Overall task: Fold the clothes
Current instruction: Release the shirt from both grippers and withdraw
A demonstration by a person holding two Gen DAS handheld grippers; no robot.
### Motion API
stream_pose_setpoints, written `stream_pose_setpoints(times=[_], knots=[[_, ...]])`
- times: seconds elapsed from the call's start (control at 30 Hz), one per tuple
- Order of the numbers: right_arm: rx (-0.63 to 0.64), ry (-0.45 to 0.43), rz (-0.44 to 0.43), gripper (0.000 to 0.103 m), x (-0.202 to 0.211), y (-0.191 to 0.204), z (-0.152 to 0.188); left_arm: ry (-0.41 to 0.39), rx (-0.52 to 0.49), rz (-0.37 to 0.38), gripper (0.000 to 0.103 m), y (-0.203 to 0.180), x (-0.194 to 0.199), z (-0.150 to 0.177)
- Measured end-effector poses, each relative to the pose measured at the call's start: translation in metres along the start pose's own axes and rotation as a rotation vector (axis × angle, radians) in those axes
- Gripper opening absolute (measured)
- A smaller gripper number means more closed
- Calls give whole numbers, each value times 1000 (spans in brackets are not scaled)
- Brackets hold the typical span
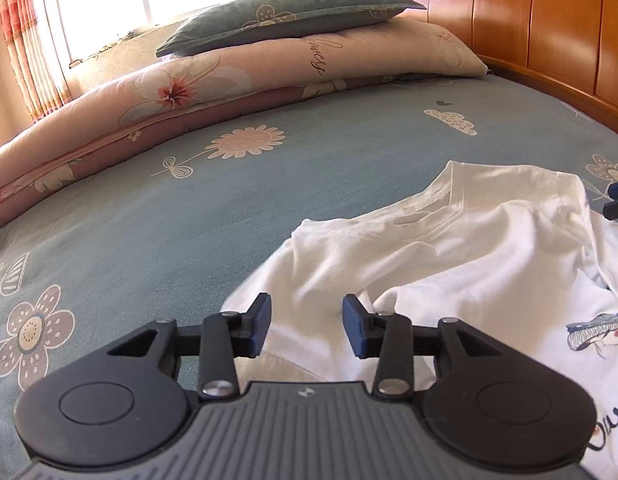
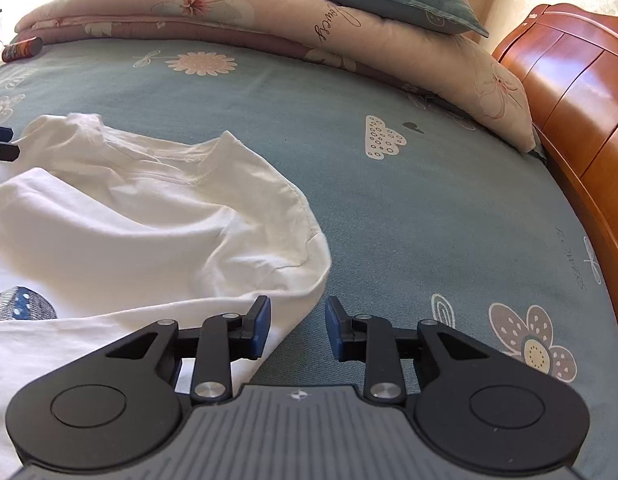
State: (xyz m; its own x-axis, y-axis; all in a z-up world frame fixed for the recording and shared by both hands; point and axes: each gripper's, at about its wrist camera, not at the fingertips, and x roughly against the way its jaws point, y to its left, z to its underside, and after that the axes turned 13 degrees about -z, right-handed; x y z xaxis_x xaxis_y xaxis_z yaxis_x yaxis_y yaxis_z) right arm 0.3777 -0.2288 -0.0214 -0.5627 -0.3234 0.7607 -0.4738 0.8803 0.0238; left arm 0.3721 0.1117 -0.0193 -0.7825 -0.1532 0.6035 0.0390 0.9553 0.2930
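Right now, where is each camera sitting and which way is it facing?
Left wrist: on the left gripper, facing across the bed sheet over the shirt's left edge; open fingers show.
Right wrist: on the right gripper, over the shirt's right edge; open fingers show.
Shared: shirt, quilt, pillow, headboard; each glimpses the other gripper.

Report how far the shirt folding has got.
Done: the white T-shirt is laid on the bedsheet, hem part doubled toward the collar, still rumpled. In hand: nothing; left gripper and right gripper are open over its near edges. Left: sleeves, smoothing, final folds.
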Motion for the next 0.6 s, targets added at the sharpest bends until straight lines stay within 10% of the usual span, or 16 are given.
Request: stream_pose_setpoints(times=[0.6], knots=[[-195, -210, -283, 60, 131, 109, 94, 112, 210, 76, 63, -14, 72, 73]])
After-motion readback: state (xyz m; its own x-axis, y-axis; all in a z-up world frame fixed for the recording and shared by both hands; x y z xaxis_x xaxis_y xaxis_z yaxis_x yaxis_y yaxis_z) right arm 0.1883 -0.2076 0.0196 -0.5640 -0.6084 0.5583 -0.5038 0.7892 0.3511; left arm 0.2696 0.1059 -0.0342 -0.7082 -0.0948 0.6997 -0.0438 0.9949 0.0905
